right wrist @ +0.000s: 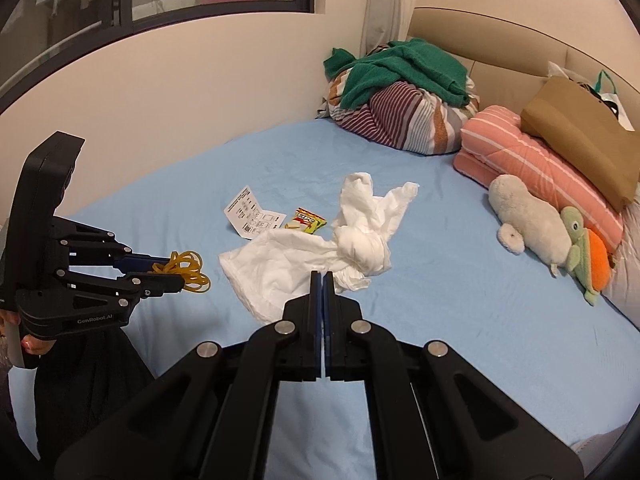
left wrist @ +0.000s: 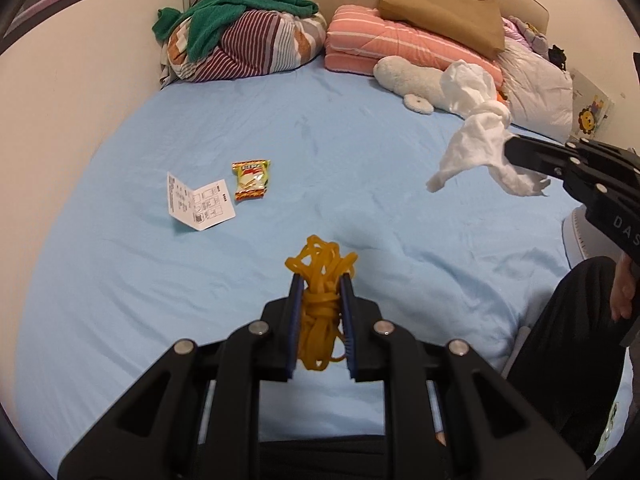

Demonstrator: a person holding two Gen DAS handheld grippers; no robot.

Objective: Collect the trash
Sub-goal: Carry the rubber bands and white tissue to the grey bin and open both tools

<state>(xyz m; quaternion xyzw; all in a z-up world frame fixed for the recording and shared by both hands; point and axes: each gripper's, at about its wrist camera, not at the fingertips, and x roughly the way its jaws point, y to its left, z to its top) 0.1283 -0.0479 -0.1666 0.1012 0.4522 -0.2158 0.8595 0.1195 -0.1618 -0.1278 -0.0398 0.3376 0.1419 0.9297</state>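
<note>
The left tongs [left wrist: 322,292] are pinching the springy rubber bands [left wrist: 320,276] mid-bundle, while the right tongs [right wrist: 322,280] at three o'clock are gripping the light, limp tissue [right wrist: 304,256] by its edge

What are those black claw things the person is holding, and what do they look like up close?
Each is a black plastic hand-held gripper: the left gripper and the right gripper have jointed linkage arms with silver rivets and blue pads inside two fingers. White lettering marks the bodies. The person wears dark clothing.

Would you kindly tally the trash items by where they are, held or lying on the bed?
Held in a claw: 2, rubber bands in left claw, white tissue in right claw
Lying on bed sheet: 2, snack wrapper, paper leaflet
Total: 4
</note>
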